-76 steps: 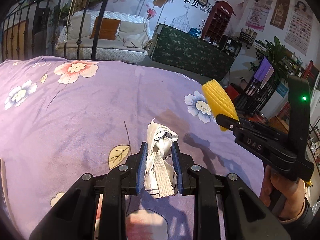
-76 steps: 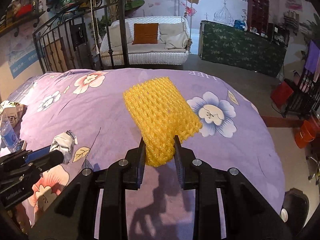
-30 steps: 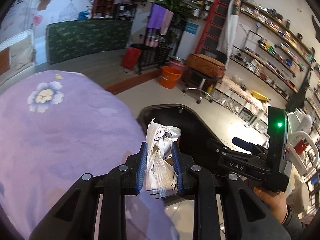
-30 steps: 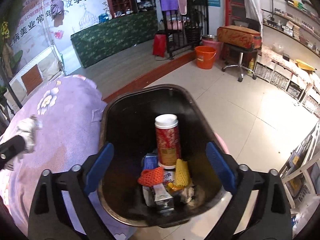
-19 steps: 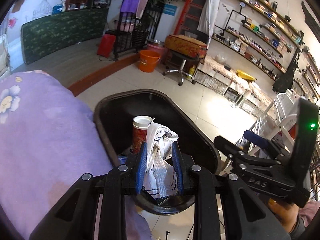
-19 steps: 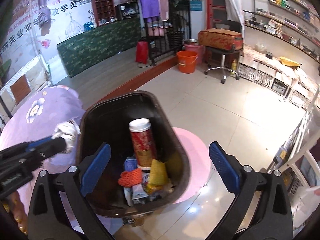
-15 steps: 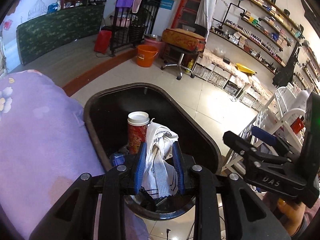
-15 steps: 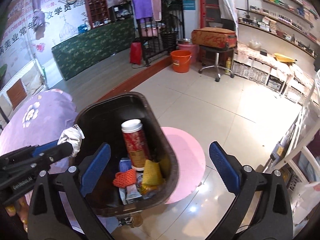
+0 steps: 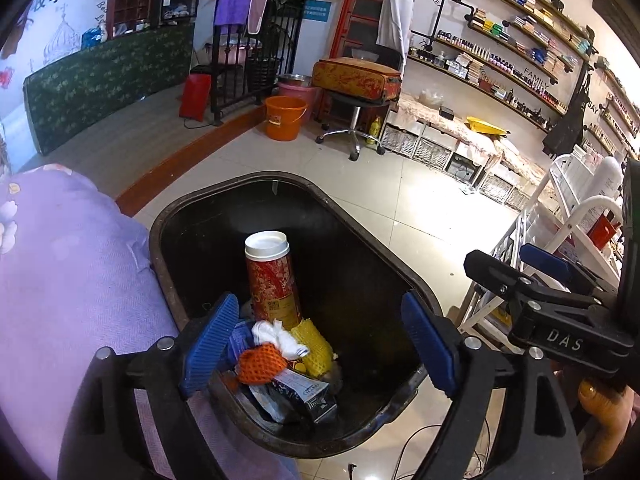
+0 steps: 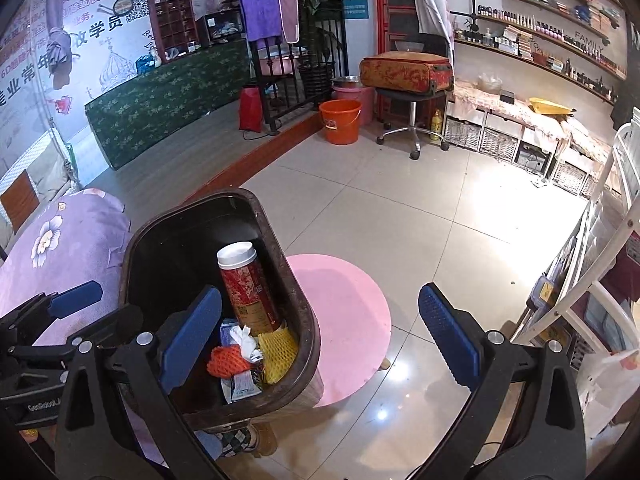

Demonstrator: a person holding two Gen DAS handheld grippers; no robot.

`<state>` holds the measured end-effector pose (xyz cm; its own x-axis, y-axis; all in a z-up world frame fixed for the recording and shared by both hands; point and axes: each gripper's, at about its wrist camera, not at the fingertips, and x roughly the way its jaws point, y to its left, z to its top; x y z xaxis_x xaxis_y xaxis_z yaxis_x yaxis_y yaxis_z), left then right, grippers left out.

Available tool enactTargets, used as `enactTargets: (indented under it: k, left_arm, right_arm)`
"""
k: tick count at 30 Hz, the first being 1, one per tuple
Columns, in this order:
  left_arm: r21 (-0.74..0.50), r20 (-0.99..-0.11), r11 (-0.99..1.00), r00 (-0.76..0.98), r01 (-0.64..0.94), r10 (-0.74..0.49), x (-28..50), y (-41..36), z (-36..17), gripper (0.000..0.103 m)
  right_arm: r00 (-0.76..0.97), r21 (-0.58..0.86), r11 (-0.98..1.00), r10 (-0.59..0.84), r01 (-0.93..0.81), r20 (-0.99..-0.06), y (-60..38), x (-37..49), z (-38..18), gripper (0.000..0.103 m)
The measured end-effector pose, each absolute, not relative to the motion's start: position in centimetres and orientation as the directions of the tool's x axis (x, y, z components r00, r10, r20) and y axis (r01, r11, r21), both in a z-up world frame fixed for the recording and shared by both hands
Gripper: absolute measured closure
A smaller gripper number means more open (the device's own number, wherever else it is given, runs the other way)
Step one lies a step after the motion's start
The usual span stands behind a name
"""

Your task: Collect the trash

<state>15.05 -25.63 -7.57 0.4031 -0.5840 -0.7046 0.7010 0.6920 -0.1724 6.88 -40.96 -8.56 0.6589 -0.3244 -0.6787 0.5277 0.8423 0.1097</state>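
Trash bin [image 9: 192, 216] holds the white wrapper [image 9: 280, 336]. Left gripper [image 9: 320, 344] fingers opening, nothing between them; right gripper [image 10: 320, 332] fingers apart, empty. Risk: the low left gripper could clip the bin rim on withdrawal.

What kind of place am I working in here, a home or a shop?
Probably a small beauty shop or salon, not a home: wall shelves lined with small bottles, a promotional poster, and a rolling stool on the tiled floor. The bin stands beside a purple-covered bed.
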Motion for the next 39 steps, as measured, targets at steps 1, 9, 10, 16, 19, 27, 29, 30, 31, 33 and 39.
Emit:
enactTargets:
  k: [1, 9, 10, 16, 19, 27, 29, 30, 31, 33, 39]
  left_arm:
    - [-0.172, -0.703, 0.693, 0.405, 0.700, -0.584, 14.9, -25.4, -7.5, 0.019]
    - [-0.112, -0.619, 0.775, 0.567, 0.622, -0.544, 13.3, -19.8, -4.7, 0.006]
    - [-0.095, -0.603, 0.790, 0.596, 0.605, -0.530, 13.0, -18.9, -4.4, 0.006]
    - [-0.017, -0.536, 0.886, 0.744, 0.463, -0.399, 10.8, -13.3, -3.2, 0.006]
    - [-0.035, -0.503, 0.914, 0.783, 0.405, -0.366, 9.5, -10.8, -2.7, 0.006]
    - [-0.037, -0.462, 0.966, 0.853, 0.255, -0.243, 6.5, -6.3, -2.0, 0.006]
    - [-0.031, -0.447, 0.974, 0.868, 0.226, -0.215, 6.1, -5.8, -1.6, 0.006]
    - [-0.026, -0.439, 0.977, 0.875, 0.213, -0.203, 6.0, -5.5, -1.5, 0.006]
    - [-0.022, -0.431, 0.980, 0.883, 0.198, -0.188, 5.8, -5.2, -1.3, 0.006]
    - [-0.015, -0.412, 0.984, 0.896, 0.175, -0.166, 5.5, -4.8, -1.1, 0.006]
    - [-0.028, -0.388, 0.989, 0.910, 0.148, -0.147, 5.2, -4.0, -0.8, 0.006]
  right_arm:
    - [0.663, 0.102, 0.844, -0.333, 0.527, -0.671, -40.7, 6.8, -8.3, 0.006]
    - [0.727, 0.096, 0.853, -0.372, 0.513, -0.577, -36.7, 6.1, -6.3, 0.006]
    - [0.736, 0.094, 0.857, -0.374, 0.507, -0.565, -36.0, 5.9, -6.1, 0.006]
    - [0.803, 0.038, 0.903, -0.360, 0.428, -0.475, -29.3, 5.1, -5.0, 0.006]
    - [0.828, -0.015, 0.911, -0.380, 0.411, -0.412, -26.2, 4.3, -4.3, 0.006]
    - [0.885, -0.051, 0.951, -0.302, 0.304, -0.354, -21.3, 2.8, -3.3, 0.005]
    - [0.888, -0.053, 0.958, -0.283, 0.283, -0.362, -20.8, 2.8, -3.2, 0.006]
    - [0.891, -0.048, 0.961, -0.269, 0.271, -0.366, -20.3, 2.7, -3.1, 0.006]
    - [0.892, -0.047, 0.963, -0.264, 0.266, -0.367, -20.1, 2.6, -3.0, 0.006]
    - [0.894, -0.052, 0.964, -0.262, 0.261, -0.364, -19.7, 2.4, -2.8, 0.005]
    - [0.897, -0.051, 0.968, -0.246, 0.245, -0.367, -18.8, 2.2, -2.6, 0.005]
